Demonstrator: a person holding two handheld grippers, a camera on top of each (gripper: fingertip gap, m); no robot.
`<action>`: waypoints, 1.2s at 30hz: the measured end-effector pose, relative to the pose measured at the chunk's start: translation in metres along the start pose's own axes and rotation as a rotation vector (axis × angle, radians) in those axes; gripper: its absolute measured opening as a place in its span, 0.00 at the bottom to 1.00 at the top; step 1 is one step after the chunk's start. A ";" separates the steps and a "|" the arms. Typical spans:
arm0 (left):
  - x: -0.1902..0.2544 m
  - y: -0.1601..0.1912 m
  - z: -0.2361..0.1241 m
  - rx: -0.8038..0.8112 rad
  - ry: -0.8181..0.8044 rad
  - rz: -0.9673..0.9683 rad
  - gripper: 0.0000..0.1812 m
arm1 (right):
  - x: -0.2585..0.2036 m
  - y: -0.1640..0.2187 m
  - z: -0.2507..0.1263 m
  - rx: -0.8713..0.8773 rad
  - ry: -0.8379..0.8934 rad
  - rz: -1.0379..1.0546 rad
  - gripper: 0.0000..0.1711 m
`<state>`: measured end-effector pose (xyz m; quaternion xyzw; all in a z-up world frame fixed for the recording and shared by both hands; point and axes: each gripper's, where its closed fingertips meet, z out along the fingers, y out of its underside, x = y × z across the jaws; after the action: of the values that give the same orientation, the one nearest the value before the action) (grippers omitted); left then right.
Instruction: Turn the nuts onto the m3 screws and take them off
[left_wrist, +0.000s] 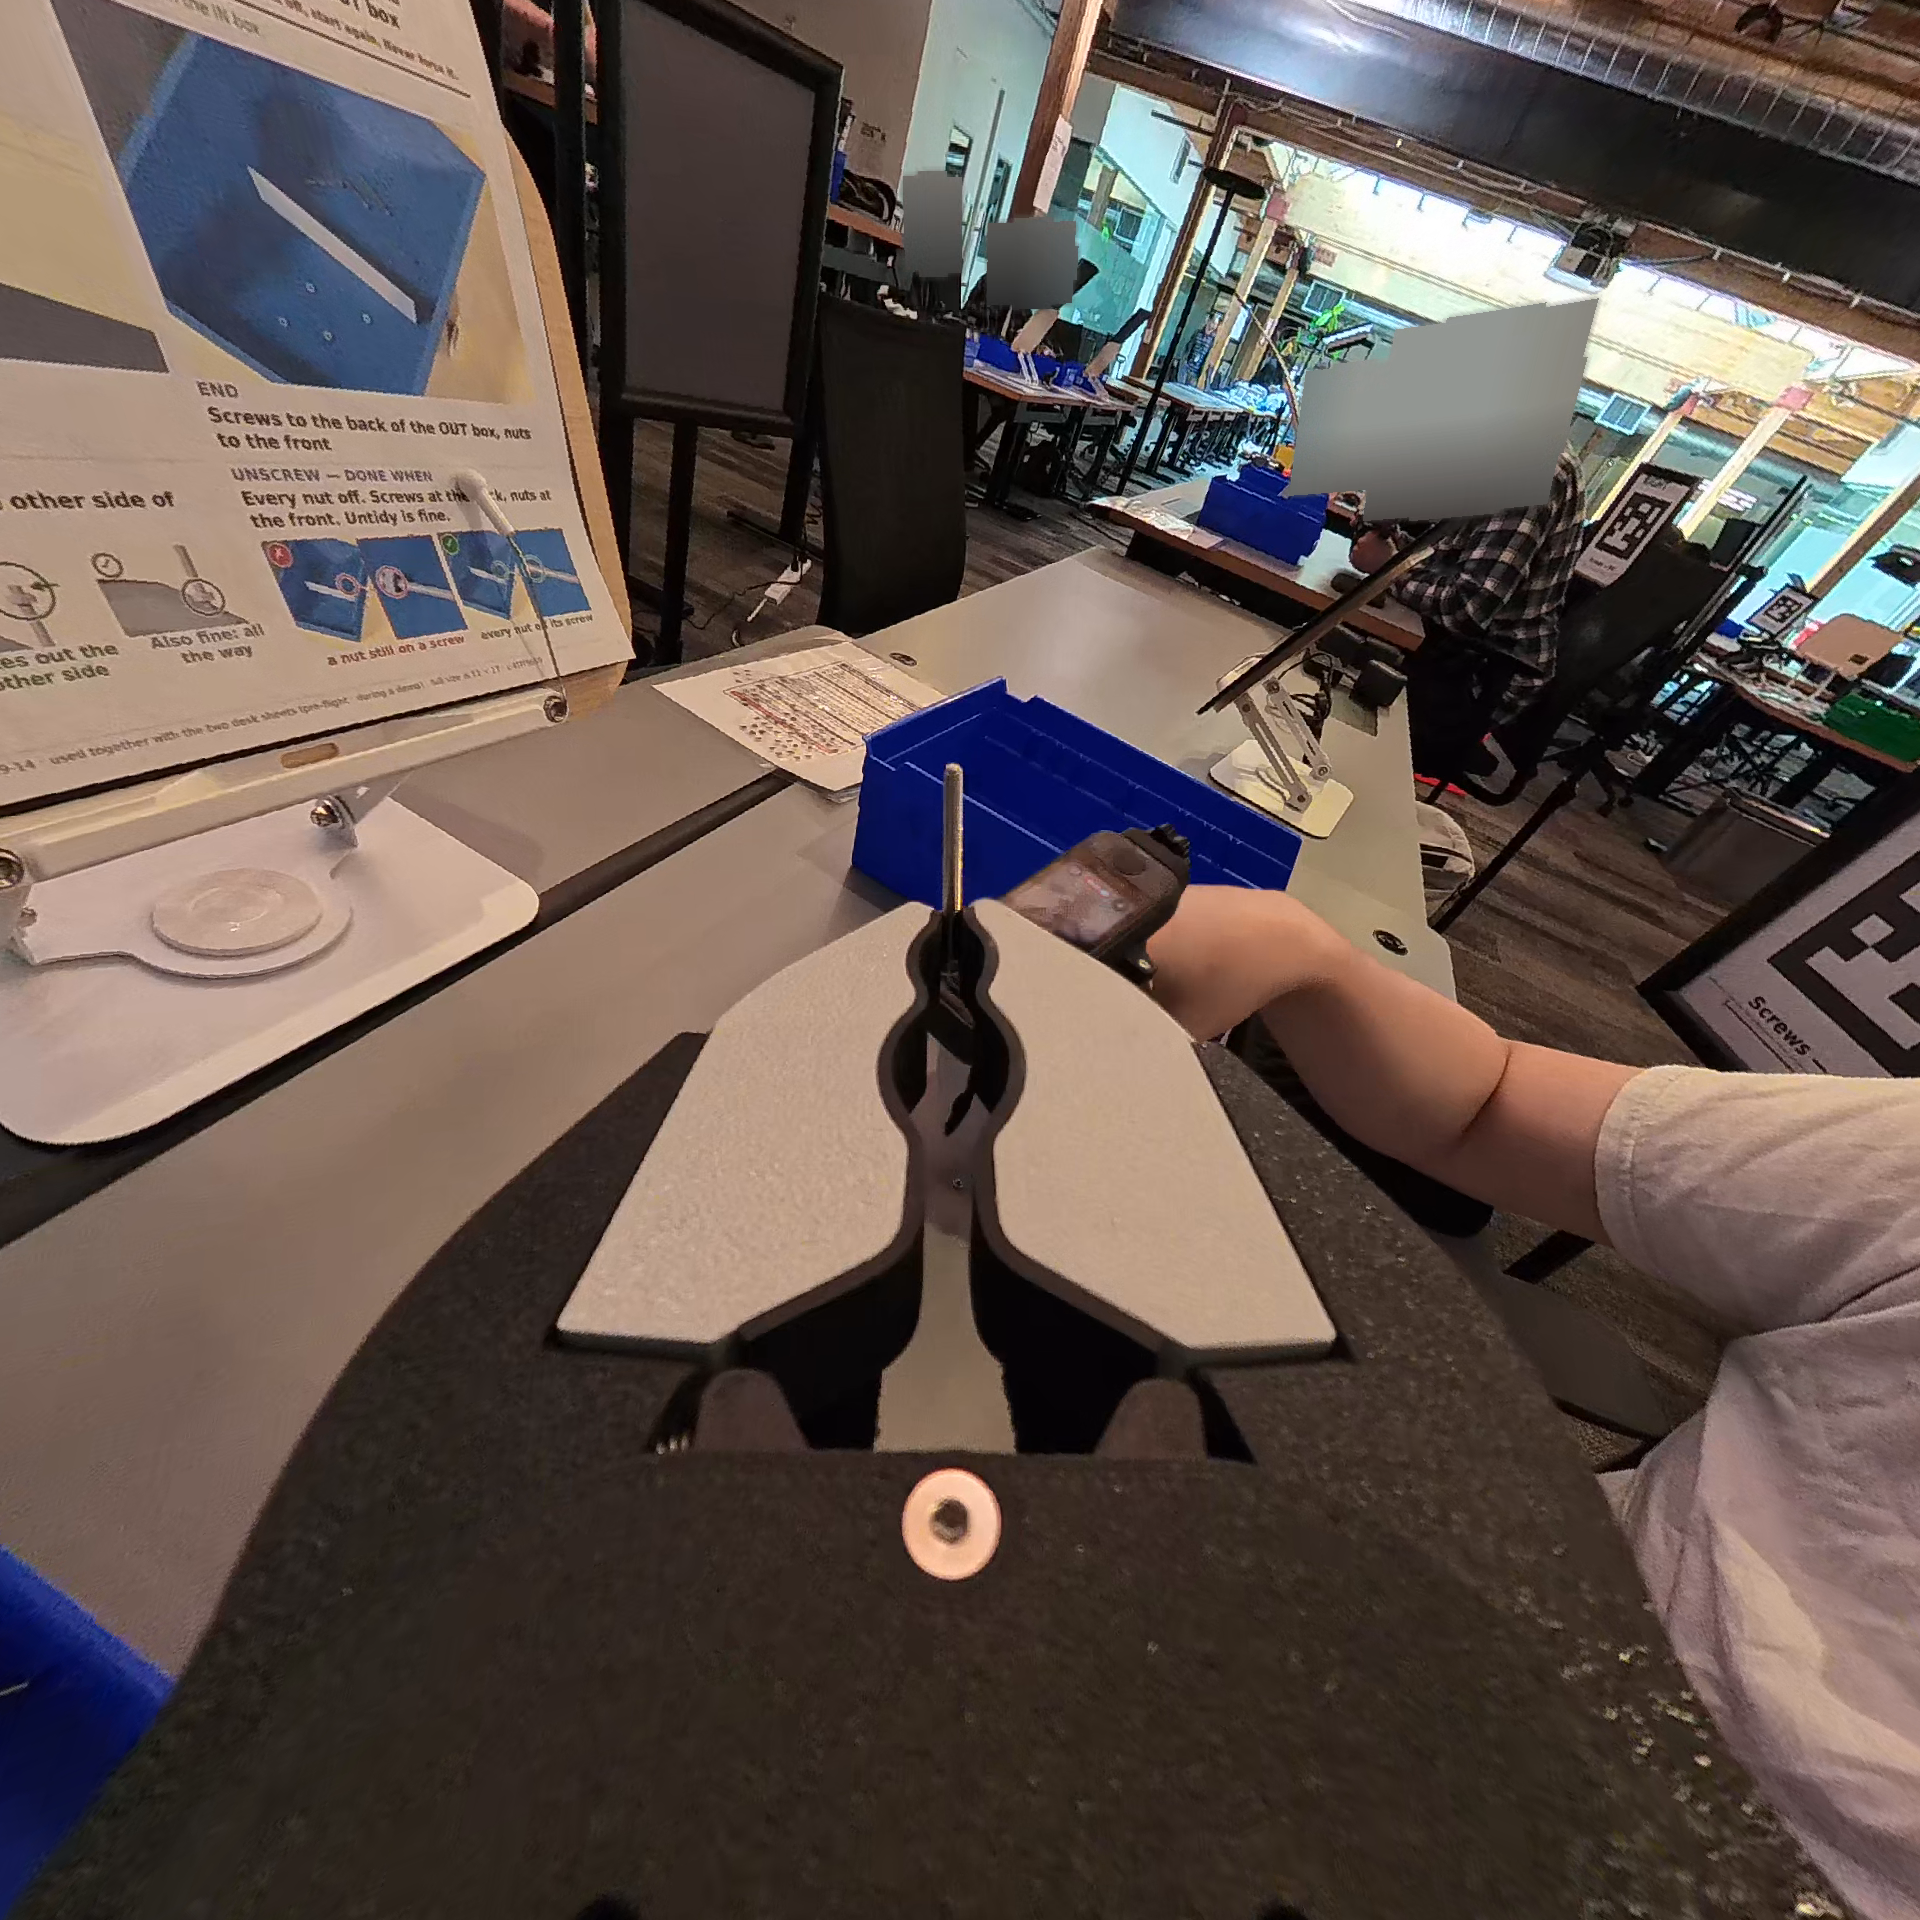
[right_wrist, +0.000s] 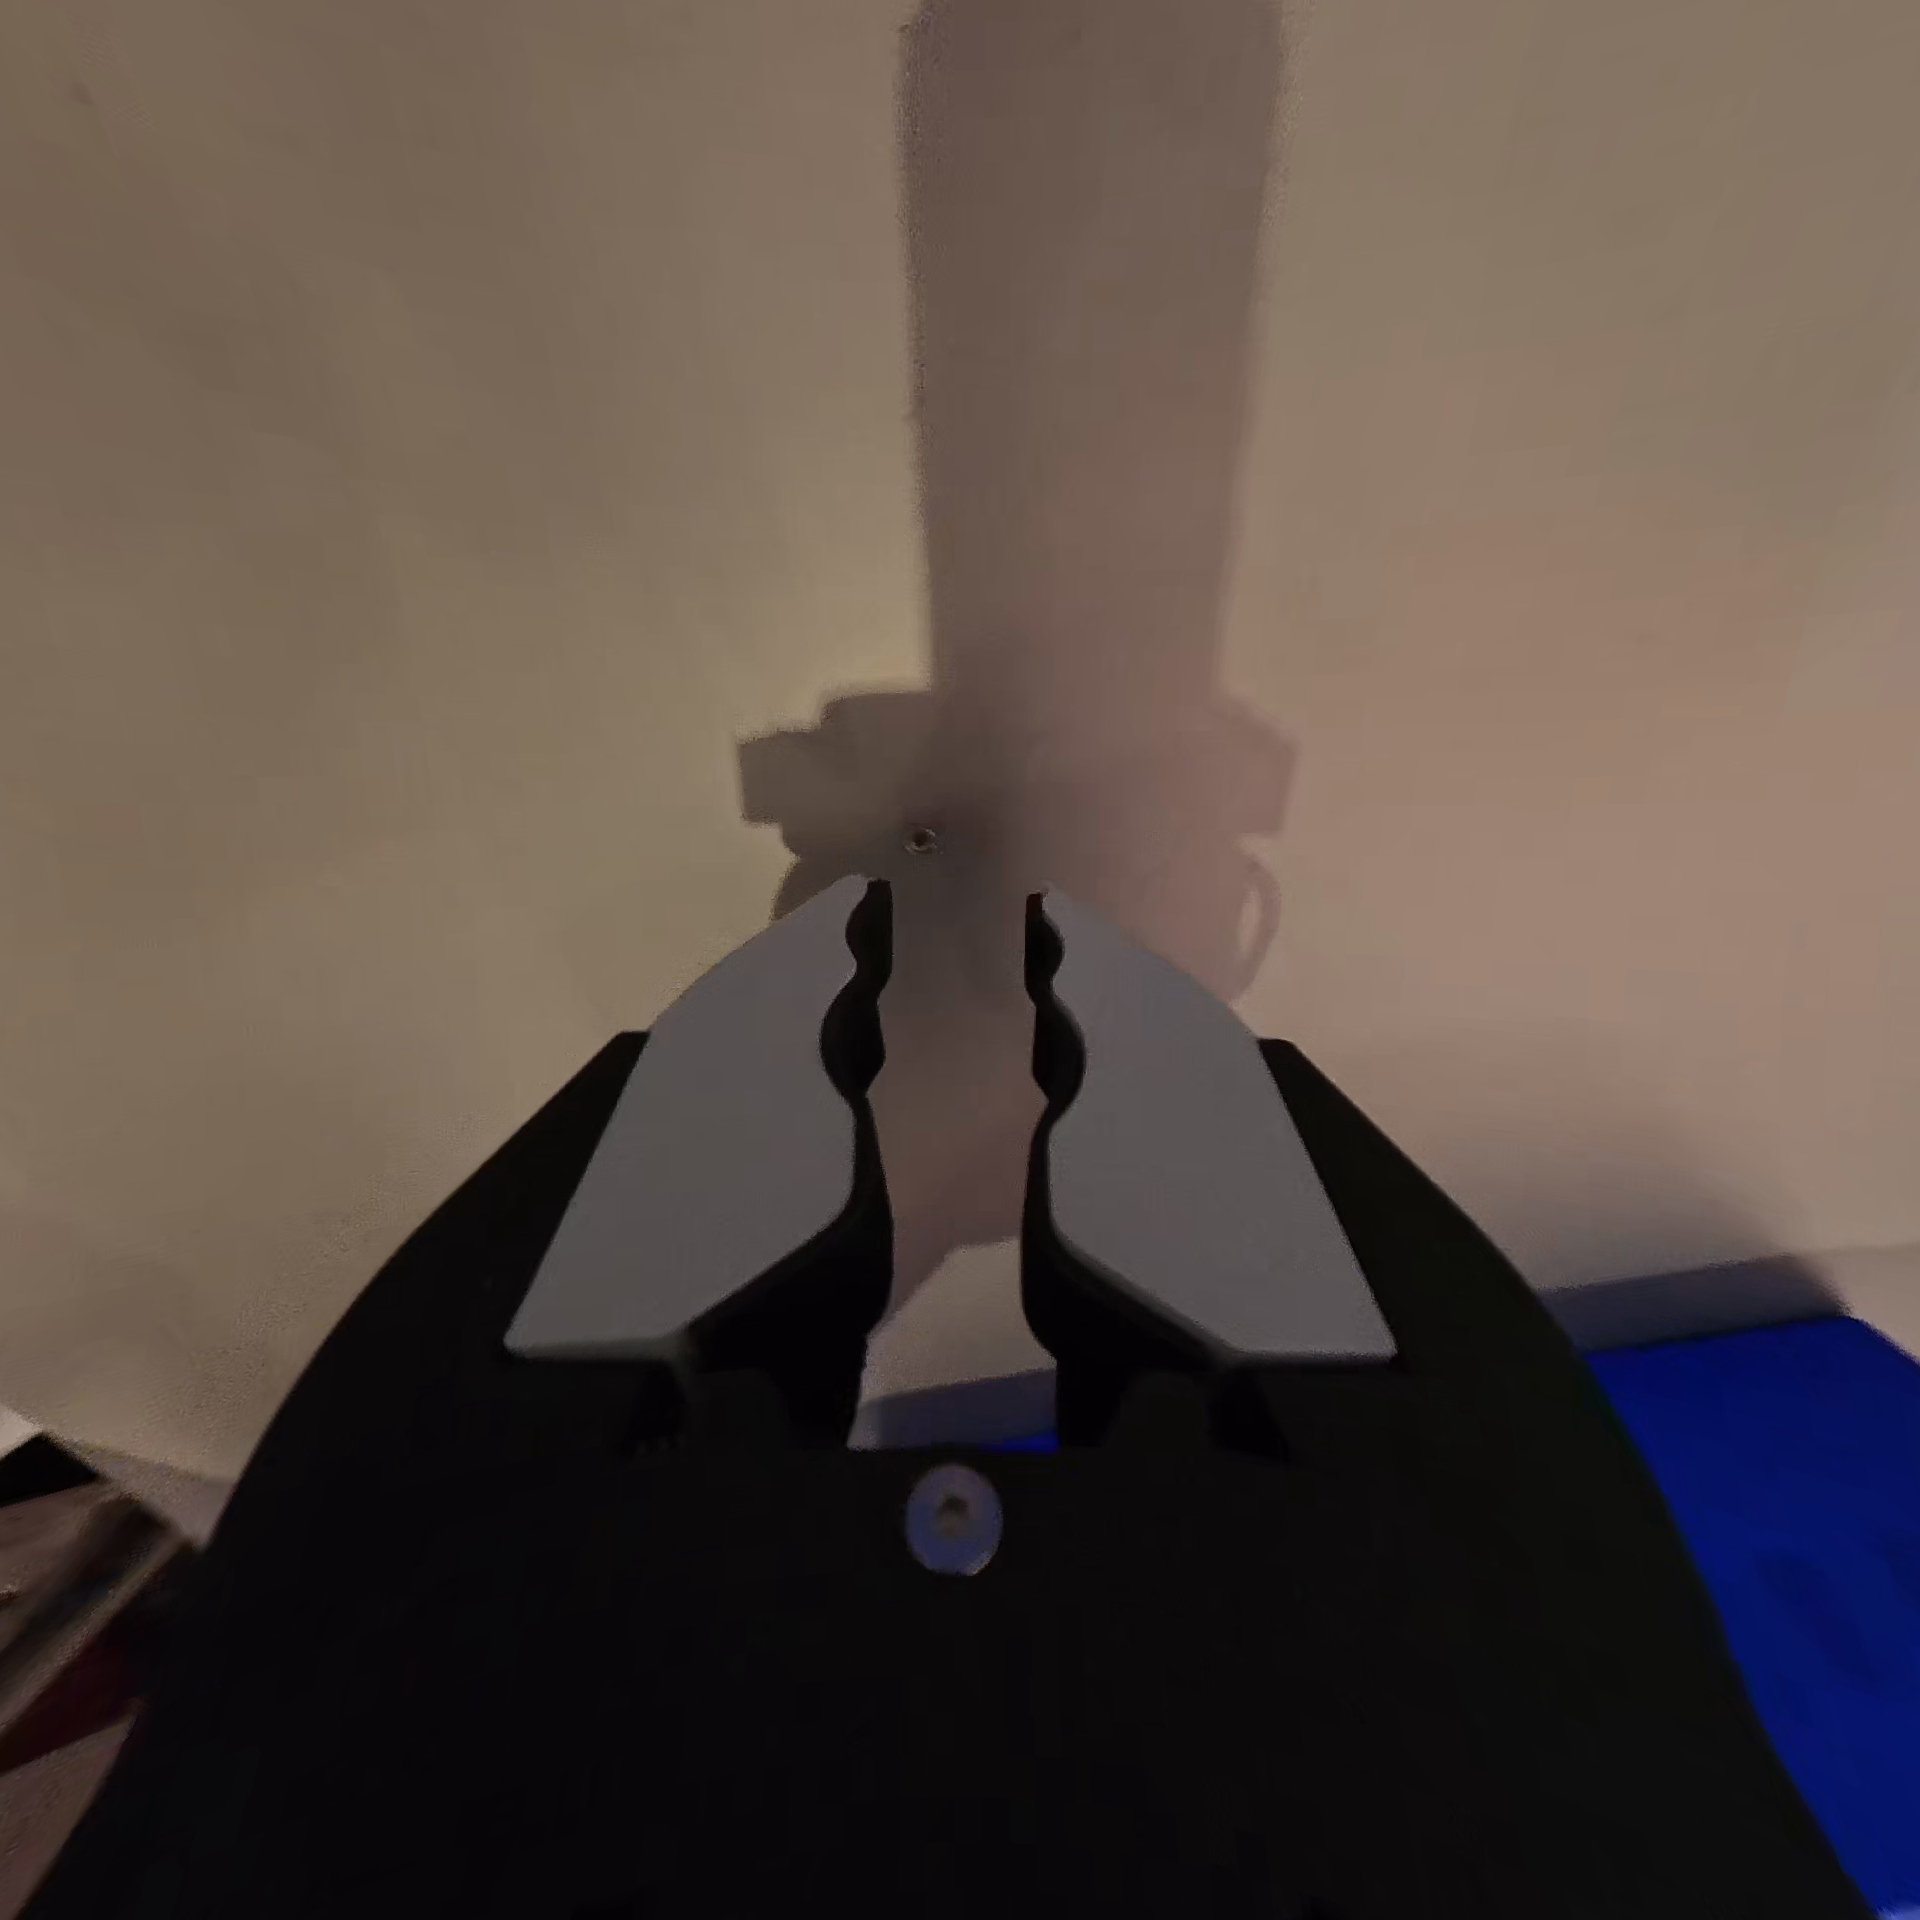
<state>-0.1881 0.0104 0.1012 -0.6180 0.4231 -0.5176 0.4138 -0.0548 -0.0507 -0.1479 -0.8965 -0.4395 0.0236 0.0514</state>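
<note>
The table (left_wrist: 260, 1195) carried a blue bin (left_wrist: 1070, 805) at 12 o'clock of the left gripper (left_wrist: 951, 920). That gripper's fingers were clamped on an upright screw (left_wrist: 953, 831), its shank bare above them (no nut visible). The right gripper (right_wrist: 956, 894) hovered over the table, fingers apart and empty, a small nut (right_wrist: 918, 837) lying at 12 o'clock just beyond them. Judged: threading not begun; pickup, threading and removal remained.

A long grey table (left_wrist: 1091, 623) runs toward the far right, where more desks (left_wrist: 1174, 400) line a bright, window-lit hall. Wooden posts (left_wrist: 1060, 94) rise above dark plank floor (left_wrist: 1538, 894).
</note>
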 end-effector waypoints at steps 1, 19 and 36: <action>0.000 0.000 0.000 -0.002 0.000 0.001 0.01 | 0.003 0.000 -0.002 0.003 0.036 -0.043 0.14; 0.003 0.000 0.000 -0.006 0.013 -0.001 0.01 | -0.005 -0.008 0.010 0.037 0.070 -0.341 0.13; 0.005 0.004 0.004 -0.024 0.015 0.004 0.01 | -0.008 -0.007 0.013 0.051 -0.004 -0.293 0.06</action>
<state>-0.1842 0.0051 0.0986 -0.6182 0.4333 -0.5162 0.4044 -0.0660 -0.0517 -0.1598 -0.8210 -0.5652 0.0289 0.0760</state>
